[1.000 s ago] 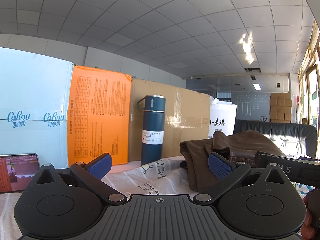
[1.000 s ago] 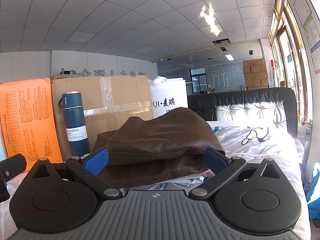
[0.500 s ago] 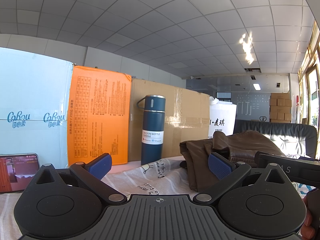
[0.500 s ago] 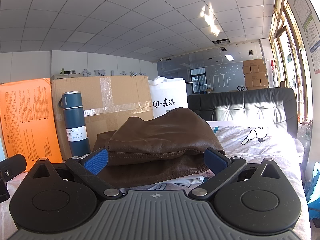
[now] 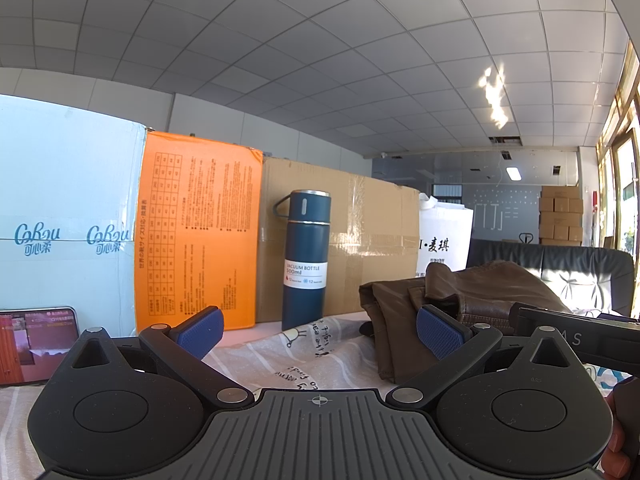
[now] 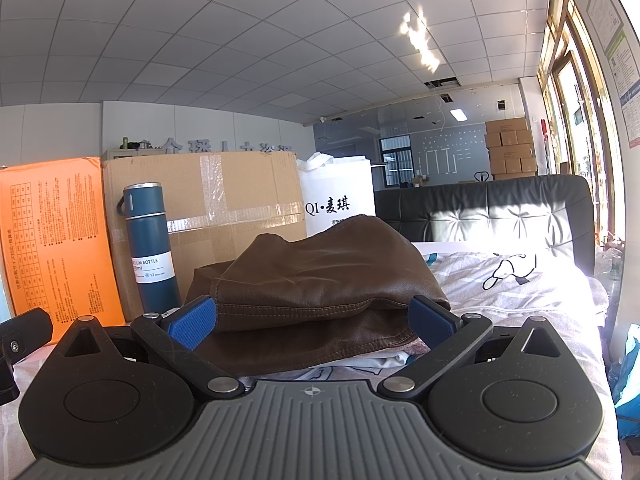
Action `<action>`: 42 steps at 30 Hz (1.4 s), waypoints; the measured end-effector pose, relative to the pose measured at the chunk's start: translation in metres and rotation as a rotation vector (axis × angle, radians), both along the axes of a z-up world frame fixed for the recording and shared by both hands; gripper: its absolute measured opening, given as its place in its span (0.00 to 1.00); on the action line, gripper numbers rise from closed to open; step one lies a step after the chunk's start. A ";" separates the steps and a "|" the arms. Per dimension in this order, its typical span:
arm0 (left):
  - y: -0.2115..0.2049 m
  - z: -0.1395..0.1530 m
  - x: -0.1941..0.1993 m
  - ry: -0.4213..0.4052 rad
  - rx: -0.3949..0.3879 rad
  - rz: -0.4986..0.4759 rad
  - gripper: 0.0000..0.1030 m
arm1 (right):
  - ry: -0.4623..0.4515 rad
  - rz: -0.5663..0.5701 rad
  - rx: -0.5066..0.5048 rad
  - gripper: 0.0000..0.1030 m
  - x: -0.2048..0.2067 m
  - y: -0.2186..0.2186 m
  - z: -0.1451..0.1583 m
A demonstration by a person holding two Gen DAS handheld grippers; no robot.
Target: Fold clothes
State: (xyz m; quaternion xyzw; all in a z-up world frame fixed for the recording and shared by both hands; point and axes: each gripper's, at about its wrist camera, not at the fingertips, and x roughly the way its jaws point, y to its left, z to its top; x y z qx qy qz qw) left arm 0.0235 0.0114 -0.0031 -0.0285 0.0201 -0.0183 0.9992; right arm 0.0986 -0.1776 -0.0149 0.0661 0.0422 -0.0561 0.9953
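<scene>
A brown leather garment (image 6: 320, 280) lies folded in a heap on the printed bedsheet (image 6: 520, 288). My right gripper (image 6: 312, 320) is open, low over the sheet, its blue pads on either side of the garment's near edge, holding nothing. In the left wrist view the same garment (image 5: 400, 320) is to the right. My left gripper (image 5: 320, 332) is open and empty over the sheet (image 5: 280, 360), left of the garment. The right gripper's body (image 5: 576, 340) shows at the right edge.
A dark blue vacuum bottle (image 5: 305, 260) stands upright at the back, before a cardboard box (image 5: 360, 248). An orange box (image 5: 196, 236), a pale blue box (image 5: 68, 232) and a white bag (image 5: 444, 240) line the back. A phone (image 5: 36, 344) leans left. A black headboard (image 6: 500, 212) stands at right.
</scene>
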 end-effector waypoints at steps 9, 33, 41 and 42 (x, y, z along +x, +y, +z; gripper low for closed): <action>0.000 0.000 0.000 0.000 -0.002 -0.001 1.00 | 0.005 -0.004 0.001 1.00 0.000 0.000 0.001; 0.002 0.000 0.001 0.006 -0.009 0.022 1.00 | 0.052 -0.018 -0.021 1.00 0.008 0.004 0.000; 0.002 0.000 0.002 0.008 -0.012 0.023 1.00 | 0.050 -0.015 -0.029 1.00 0.008 0.005 0.000; 0.002 0.000 0.003 0.009 -0.012 0.024 1.00 | 0.050 -0.014 -0.029 1.00 0.008 0.005 0.000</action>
